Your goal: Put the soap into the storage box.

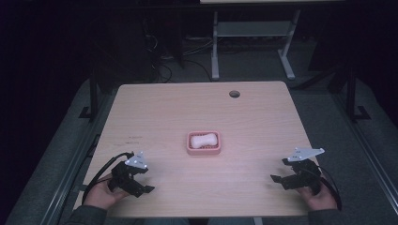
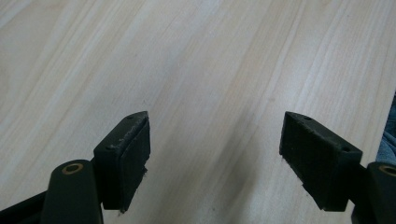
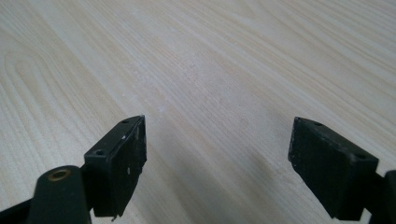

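Observation:
A pink soap dish (image 1: 189, 149) sits near the middle of the wooden table (image 1: 197, 108) with a white bar of soap (image 1: 203, 139) lying in it. At the front left, a hand holds my left gripper (image 1: 145, 180) low over the table, well short of the dish. Its jaws stand wide apart over bare wood, with nothing between them (image 2: 215, 119). My right gripper (image 1: 280, 170) rests at the front right, pointing inward. Its jaws are also wide open with only wood grain between them (image 3: 219, 121).
A round cable hole (image 1: 234, 93) lies near the table's far edge. Behind the table stands a white desk frame (image 1: 253, 33) on a dark floor. Black cables trail from both grippers toward the front edge.

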The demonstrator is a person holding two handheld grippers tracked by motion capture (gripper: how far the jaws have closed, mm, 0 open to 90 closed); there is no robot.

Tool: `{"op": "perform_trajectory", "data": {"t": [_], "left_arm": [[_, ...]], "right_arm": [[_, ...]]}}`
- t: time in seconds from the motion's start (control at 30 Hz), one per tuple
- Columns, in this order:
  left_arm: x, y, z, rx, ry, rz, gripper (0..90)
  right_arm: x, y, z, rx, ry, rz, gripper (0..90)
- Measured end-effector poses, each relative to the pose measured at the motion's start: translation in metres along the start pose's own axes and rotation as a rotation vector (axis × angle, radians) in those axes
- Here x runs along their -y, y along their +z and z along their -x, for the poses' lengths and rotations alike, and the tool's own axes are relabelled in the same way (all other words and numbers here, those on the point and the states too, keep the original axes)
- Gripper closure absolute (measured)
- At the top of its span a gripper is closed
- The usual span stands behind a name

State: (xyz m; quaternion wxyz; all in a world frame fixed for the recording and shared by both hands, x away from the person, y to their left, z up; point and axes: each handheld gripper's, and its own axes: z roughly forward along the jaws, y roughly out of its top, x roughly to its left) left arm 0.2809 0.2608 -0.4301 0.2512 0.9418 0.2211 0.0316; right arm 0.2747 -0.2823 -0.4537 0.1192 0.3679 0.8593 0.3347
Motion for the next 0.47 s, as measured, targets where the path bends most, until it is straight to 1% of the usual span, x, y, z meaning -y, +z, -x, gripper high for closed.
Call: {"op": "perform_trajectory", "data": {"t": [0.03, 0.07, 0.1, 0.13, 0.17, 0.2, 0.27, 0.3, 0.33, 0.37, 0.4, 0.47], "left_arm": [[0.0035, 0.001, 0.0013, -0.002, -0.021, 0.016, 23.5], [0.0049, 0.0005, 0.0013, -0.002, -0.017, 0.012, 22.4], [0.0066, 0.0009, 0.0028, -0.002, -0.029, 0.02, 21.9], [0.0079, 0.001, 0.0031, -0.005, -0.023, 0.019, 21.9], [0.0088, 0.001, 0.0042, -0.008, -0.028, 0.015, 21.6], [0.0096, 0.0013, 0.0045, -0.014, -0.02, 0.012, 20.9], [0.0111, 0.0027, 0.007, -0.018, -0.023, 0.017, 20.1], [0.0116, 0.0024, 0.008, -0.019, -0.014, 0.008, 19.8], [0.012, 0.0024, 0.0086, -0.021, -0.004, 0.008, 19.4], [0.0127, 0.0032, 0.0105, -0.019, -0.017, 0.022, 19.0], [0.0127, 0.0022, 0.01, -0.02, -0.004, 0.013, 18.7], [0.0127, 0.003, 0.0104, -0.018, -0.017, 0.033, 18.2]], "right_arm": [[0.0001, -0.0002, 0.0, -0.001, 0.001, 0.001, 19.0], [0.0003, -0.0003, 0.0, -0.002, 0.0, 0.002, 19.0], [0.0004, -0.0002, -0.0001, -0.001, -0.003, 0.004, 19.0], [0.0005, -0.0004, -0.0002, -0.001, -0.004, 0.003, 19.0], [0.0006, -0.0005, -0.0004, -0.001, -0.004, 0.004, 19.0], [0.0008, -0.0006, -0.0005, -0.003, -0.005, 0.004, 19.0], [0.0008, -0.0006, -0.0009, -0.002, -0.01, 0.005, 19.0], [0.0008, -0.0006, -0.0012, -0.002, -0.013, 0.007, 19.0], [0.0006, -0.0008, -0.0019, -0.004, -0.015, 0.006, 19.0], [0.0003, -0.0014, -0.0032, -0.006, -0.009, 0.002, 19.0], [-0.0001, -0.0015, -0.0035, -0.002, -0.018, 0.011, 19.0], [-0.0014, -0.0017, -0.0048, -0.004, -0.023, 0.014, 19.0]]}}
